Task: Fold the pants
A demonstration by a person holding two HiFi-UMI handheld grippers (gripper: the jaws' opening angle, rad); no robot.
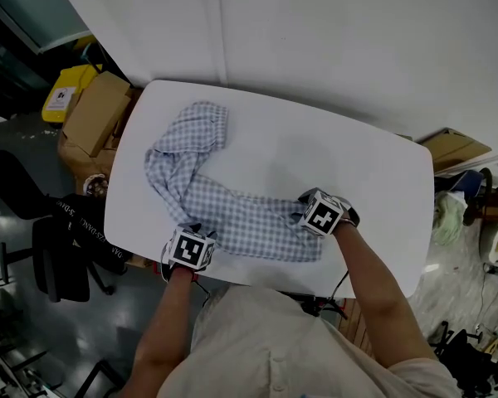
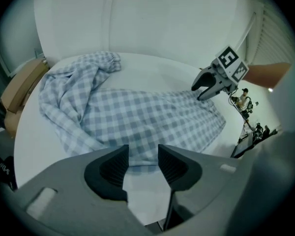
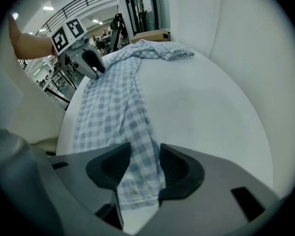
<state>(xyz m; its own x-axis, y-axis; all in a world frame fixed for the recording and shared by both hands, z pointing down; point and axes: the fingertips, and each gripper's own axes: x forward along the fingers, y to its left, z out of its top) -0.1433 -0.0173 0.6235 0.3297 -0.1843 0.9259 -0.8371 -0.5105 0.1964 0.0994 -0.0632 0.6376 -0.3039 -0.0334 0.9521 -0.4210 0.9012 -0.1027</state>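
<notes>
Both claws are sitting at the near edge of the counter (image 1: 332,139), over the pants (image 1: 232,214).

Pants: blue-and-white check, lying flat-ish in a hook shape. The wide part is running along the near edge from left to right. One leg is trailing off to the far left and ending in a bunched heap near the far-left corner. In the left gripper view the pants (image 2: 137,117) are covering most of the counter (image 2: 157,73).

Left claw (image 1: 199,232): pointing steeply down at the near-left end of the cloth, marker cube facing up. The left forearm (image 1: 170,322) is coming in from the near side, wrist bent down. In its own view the left claw (image 2: 142,154) is released, jaws standing apart. The near hem of the pants is lying just at the tips, with bare counter showing in the gap. Pads are not pressing on anything.

Right claw (image 1: 304,202): also pointing steeply down, at the near-right end of the pants. The right forearm (image 1: 382,297) is reaching in diagonally from the near right. In its own view the right claw (image 3: 145,154) is released too. A strip of the pants (image 3: 113,107) is running between the jaws, with gaps at the pads, so no grip.

Each claw is showing in the other's view: right claw (image 2: 202,90), left claw (image 3: 94,65), both down at the cloth.

A cardboard box (image 1: 95,110) is sitting on the floor off the far-left corner.
</notes>
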